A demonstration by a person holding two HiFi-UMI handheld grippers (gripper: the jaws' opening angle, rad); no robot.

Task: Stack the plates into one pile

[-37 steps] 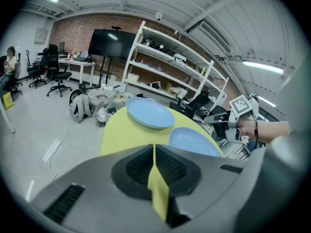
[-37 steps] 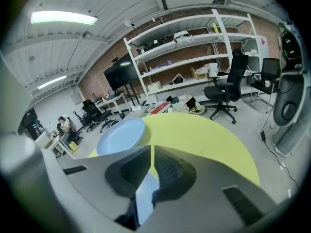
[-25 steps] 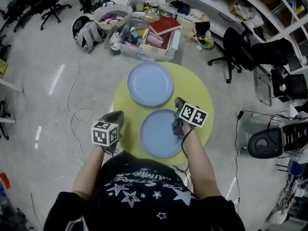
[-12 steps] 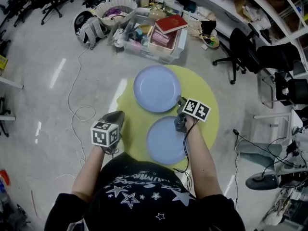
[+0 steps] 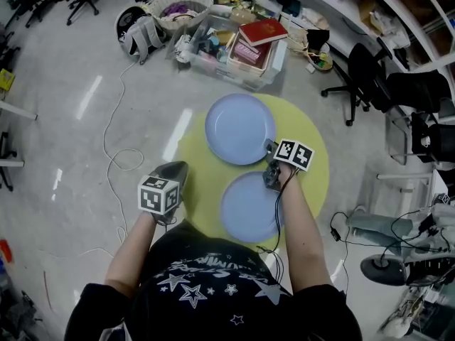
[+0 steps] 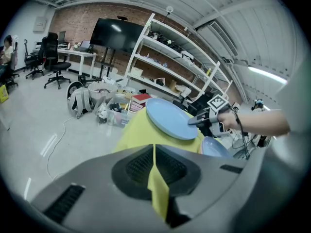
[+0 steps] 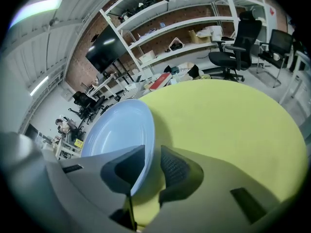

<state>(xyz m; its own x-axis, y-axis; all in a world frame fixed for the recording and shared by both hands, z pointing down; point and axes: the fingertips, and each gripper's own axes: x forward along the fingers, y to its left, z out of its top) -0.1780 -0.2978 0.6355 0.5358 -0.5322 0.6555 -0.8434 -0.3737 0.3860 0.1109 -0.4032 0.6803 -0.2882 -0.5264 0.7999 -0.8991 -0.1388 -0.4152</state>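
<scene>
Two light blue plates lie apart on a round yellow table (image 5: 202,183): a far plate (image 5: 240,128) and a near plate (image 5: 250,206). My right gripper (image 5: 269,150) is at the far plate's near right rim. In the right gripper view its jaws (image 7: 153,152) have just been opening and stand open, with the far plate's (image 7: 116,130) rim between them and a gap on the right side. My left gripper (image 5: 176,170) hovers at the table's left edge, jaws (image 6: 154,147) shut on nothing. The left gripper view shows the far plate (image 6: 167,118), the near plate (image 6: 214,147) and the right gripper (image 6: 197,122).
On the floor beyond the table are a crate of books and clutter (image 5: 242,48), a basket (image 5: 178,9) and a backpack (image 5: 138,34). An office chair (image 5: 370,69) stands at the right. Cables (image 5: 114,162) trail on the floor to the left.
My right gripper has come down from beside the near plate to the far plate's near rim, and its jaws have opened around that rim. The left gripper has barely shifted.
</scene>
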